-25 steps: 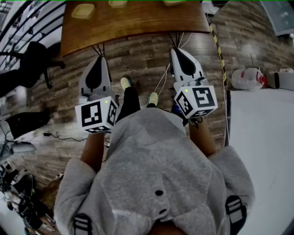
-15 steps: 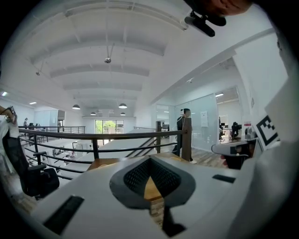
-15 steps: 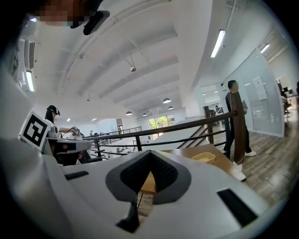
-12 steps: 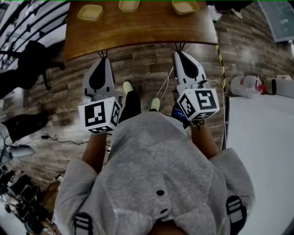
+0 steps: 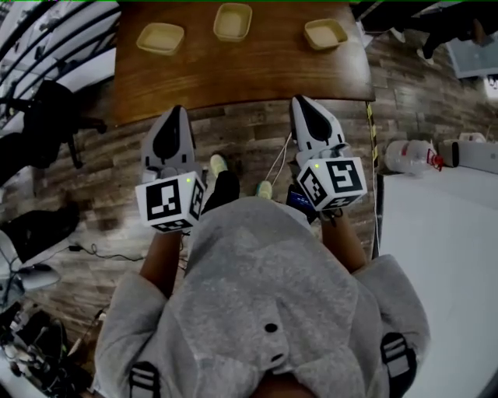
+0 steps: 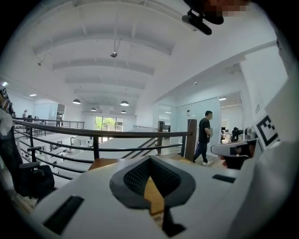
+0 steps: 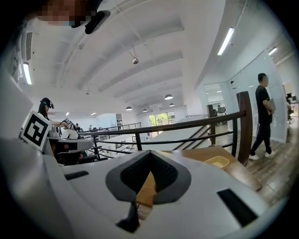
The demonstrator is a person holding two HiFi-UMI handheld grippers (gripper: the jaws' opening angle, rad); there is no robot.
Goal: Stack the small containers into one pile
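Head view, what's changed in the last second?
The person has walked toward the wooden table; it and its three small containers slid down into fuller view, and the left gripper and right gripper closed in on its near edge. Unchanged: both grippers side by side, fingers shut, empty; containers apart, unstacked.

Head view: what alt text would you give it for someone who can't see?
From above, a person in grey points a left gripper and right gripper, both shut and empty, at a wooden table. A left container, middle container and right container sit apart in a row on it, unstacked.
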